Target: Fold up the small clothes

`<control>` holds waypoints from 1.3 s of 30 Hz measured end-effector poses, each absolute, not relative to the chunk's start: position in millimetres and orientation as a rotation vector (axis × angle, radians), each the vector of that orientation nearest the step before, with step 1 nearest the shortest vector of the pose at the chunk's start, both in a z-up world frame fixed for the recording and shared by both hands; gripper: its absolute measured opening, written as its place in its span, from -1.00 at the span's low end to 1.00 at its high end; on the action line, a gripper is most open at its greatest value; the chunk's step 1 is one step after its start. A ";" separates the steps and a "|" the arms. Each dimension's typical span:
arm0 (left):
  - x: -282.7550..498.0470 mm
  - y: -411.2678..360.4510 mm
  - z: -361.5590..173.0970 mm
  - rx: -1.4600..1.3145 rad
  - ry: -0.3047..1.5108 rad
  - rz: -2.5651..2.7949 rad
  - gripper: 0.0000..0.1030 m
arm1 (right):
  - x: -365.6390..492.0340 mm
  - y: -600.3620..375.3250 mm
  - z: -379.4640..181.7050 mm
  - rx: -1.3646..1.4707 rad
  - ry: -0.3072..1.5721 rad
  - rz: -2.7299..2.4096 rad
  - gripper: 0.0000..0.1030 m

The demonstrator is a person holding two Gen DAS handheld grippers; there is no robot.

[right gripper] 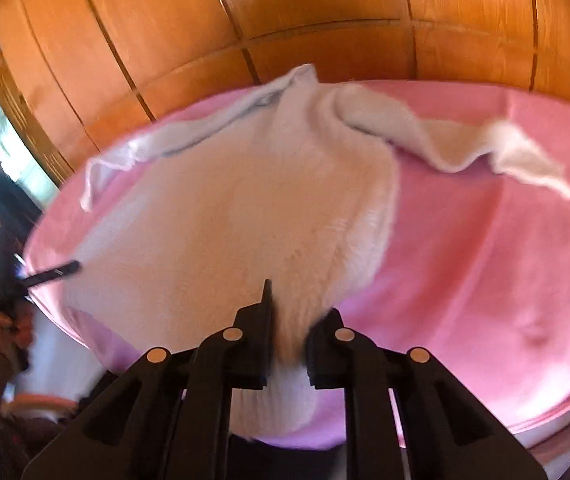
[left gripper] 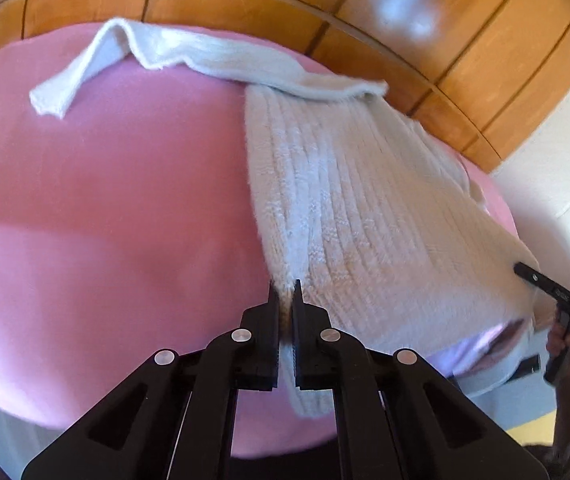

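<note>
1. Gripping the near hem of the white knit sweater (left gripper: 349, 208), the left gripper (left gripper: 285, 292) is clenching its jaws on the corner that is hanging at the near edge of the pink bed cover (left gripper: 105, 200); fabric is showing in the narrow gap between the pads.
2. Pinching the other hem corner, the right gripper (right gripper: 285, 312) is holding a bunched tuft of the same sweater (right gripper: 245, 208) between its jaws; the picture is blurred, and the right jaw is partly buried in the knit.
3. Lying body-down the middle of the cover, the sweater is stretching away from both grippers toward the wooden panelled wall (left gripper: 465, 60) beyond.
4. Trailing sideways at the far end, one sleeve (left gripper: 97, 64) is lying loose and crumpled on the cover; in the right wrist view the other sleeve (right gripper: 137, 152) is spreading toward the opposite edge.
5. Judging the step: both hem corners are being held, so the fold is only beginning and the sleeves are not yet tucked in.
6. Judging the next move: both grippers are needing to lift together and carry the hem evenly toward the collar, keeping the edge taut and level; uneven travel is likely to skew the fold, and the fluffy knit may be slipping from the pads.
</note>
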State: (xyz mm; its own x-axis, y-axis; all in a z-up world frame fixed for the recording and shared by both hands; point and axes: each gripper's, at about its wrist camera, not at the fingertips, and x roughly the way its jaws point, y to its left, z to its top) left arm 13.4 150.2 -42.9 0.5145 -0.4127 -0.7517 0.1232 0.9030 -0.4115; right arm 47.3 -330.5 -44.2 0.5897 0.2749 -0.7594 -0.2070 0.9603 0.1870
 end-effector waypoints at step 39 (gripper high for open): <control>199.9 288.5 -12.8 -0.085 0.793 0.270 -0.90 | 277.1 -108.4 -89.0 -0.050 0.876 0.514 -0.37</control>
State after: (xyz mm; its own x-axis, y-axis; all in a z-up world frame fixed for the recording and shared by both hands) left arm 199.9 288.5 -12.8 0.6697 0.2071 -0.7132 -0.2708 0.9623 0.0251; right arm 277.1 -108.4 -89.0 0.5272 0.4100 -0.7443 -0.4500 0.8777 0.1648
